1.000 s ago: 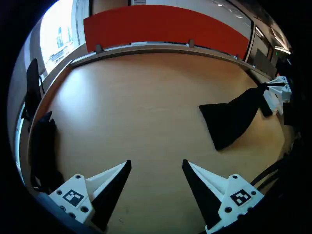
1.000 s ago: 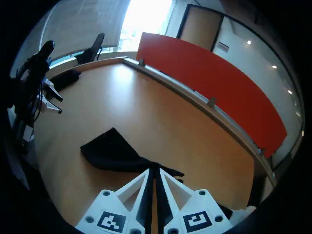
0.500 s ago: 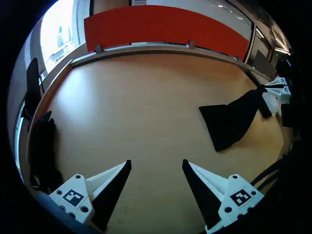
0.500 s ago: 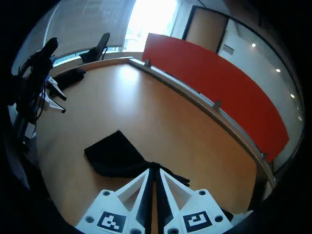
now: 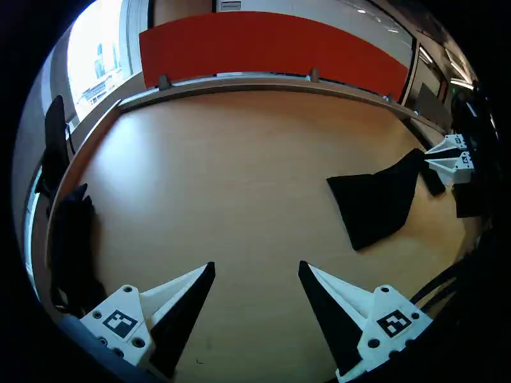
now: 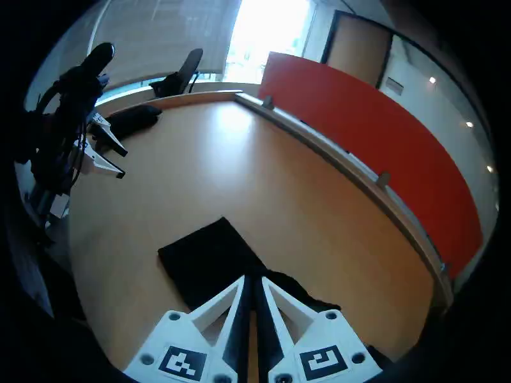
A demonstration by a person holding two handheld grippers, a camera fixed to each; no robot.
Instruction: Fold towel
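Note:
A black towel (image 5: 377, 203) lies on the wooden table (image 5: 243, 166), off to the right in the left gripper view. My right gripper (image 5: 427, 159) pinches its far corner and holds that corner lifted a little. In the right gripper view the towel (image 6: 214, 262) spreads out just ahead of my right gripper (image 6: 253, 282), whose fingers are shut on the cloth. My left gripper (image 5: 255, 271) hovers open over bare table, well to the left of the towel, with nothing between its fingers. It also appears at the far left (image 6: 112, 156) in the right gripper view.
A red divider panel (image 5: 268, 45) stands along the table's far edge. A dark bundle (image 5: 70, 242) lies at the left edge of the table, also seen as a dark bundle (image 6: 131, 118) near the window. An office chair (image 6: 182, 73) stands behind it.
My right gripper has moved in over the towel with the corner, so the cloth bunches closer and looks shorter. The left gripper has stayed put.

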